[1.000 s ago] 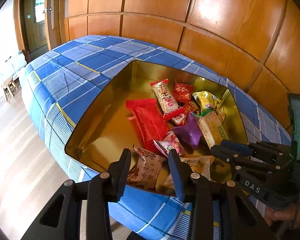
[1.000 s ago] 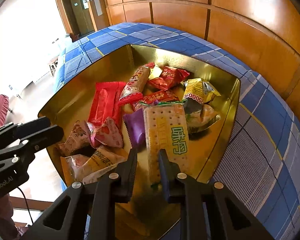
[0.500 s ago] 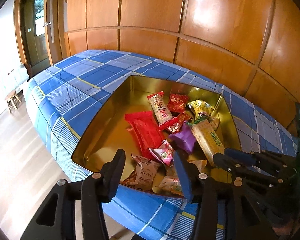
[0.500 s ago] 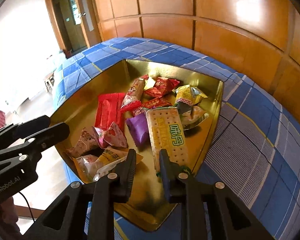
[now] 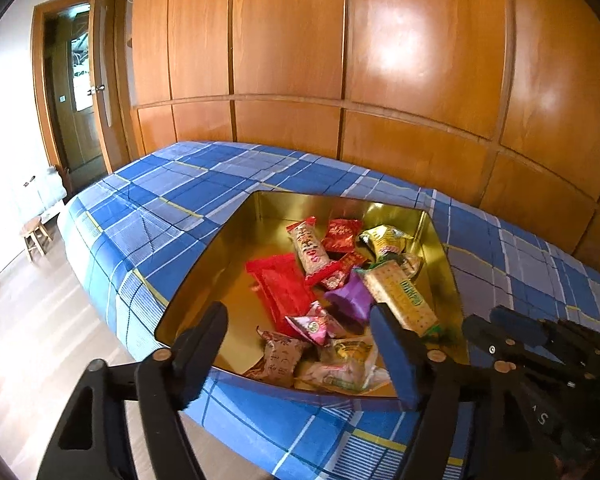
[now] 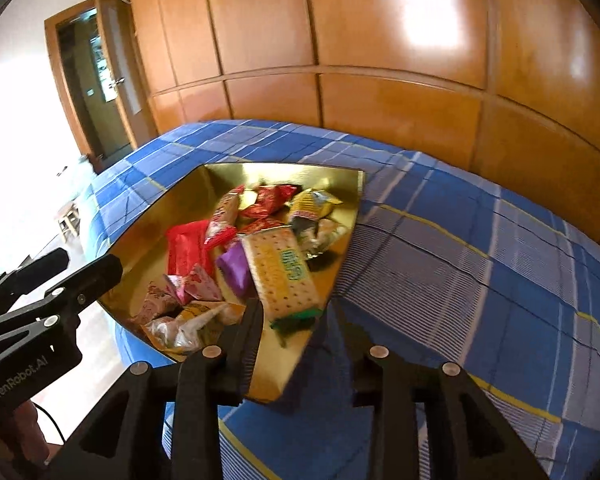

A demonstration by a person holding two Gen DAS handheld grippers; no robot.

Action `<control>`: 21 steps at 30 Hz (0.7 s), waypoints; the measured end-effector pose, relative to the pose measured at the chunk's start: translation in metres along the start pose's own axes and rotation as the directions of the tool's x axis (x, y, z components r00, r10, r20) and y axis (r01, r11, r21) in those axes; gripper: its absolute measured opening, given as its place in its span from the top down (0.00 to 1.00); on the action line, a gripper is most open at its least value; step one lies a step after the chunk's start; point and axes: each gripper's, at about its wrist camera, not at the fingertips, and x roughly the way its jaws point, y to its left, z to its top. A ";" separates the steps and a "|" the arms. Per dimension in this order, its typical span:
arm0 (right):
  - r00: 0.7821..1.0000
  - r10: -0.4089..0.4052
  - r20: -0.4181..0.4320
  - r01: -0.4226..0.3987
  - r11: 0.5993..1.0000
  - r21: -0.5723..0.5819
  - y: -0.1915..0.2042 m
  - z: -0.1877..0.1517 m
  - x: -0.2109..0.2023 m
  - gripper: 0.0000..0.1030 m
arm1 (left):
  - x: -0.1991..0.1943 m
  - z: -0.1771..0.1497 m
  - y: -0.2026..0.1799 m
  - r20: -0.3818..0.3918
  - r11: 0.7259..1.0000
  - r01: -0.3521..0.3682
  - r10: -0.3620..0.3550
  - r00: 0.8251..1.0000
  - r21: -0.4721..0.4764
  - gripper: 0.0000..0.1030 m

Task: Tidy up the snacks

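Both your grippers pulled back and up from the gold tin | left gripper jaws were opening wide, empty | right gripper jaws were opening, empty | snacks lay inside the tin on the blue plaid cloth

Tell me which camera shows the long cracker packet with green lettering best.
The right wrist view: the long cracker packet with green lettering lies broad and face-up, though slightly blurred. The left wrist view shows it sharper but narrower, its near end behind a gripper finger.
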 end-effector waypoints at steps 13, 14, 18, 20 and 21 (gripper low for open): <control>1.000 -0.021 0.019 0.021 1.000 0.020 -0.007 -0.008 -0.011 0.66 | -0.011 -0.001 -0.013 0.024 1.000 0.011 -0.012 1.000 0.025 0.12; 1.000 -0.021 0.020 0.021 1.000 0.018 -0.007 -0.008 -0.011 0.66 | -0.011 0.000 -0.013 0.026 1.000 0.009 -0.010 1.000 0.024 0.11; 1.000 -0.018 0.023 0.017 1.000 0.014 -0.005 -0.009 -0.012 0.66 | -0.012 0.000 -0.012 0.026 1.000 0.007 -0.008 1.000 0.023 0.10; 1.000 -0.017 0.022 0.017 1.000 0.013 -0.004 -0.009 -0.011 0.66 | -0.012 0.000 -0.011 0.026 1.000 0.007 -0.008 1.000 0.021 0.10; 1.000 -0.017 0.023 0.017 1.000 0.014 -0.005 -0.009 -0.012 0.66 | -0.012 0.000 -0.011 0.026 1.000 0.008 -0.008 1.000 0.021 0.09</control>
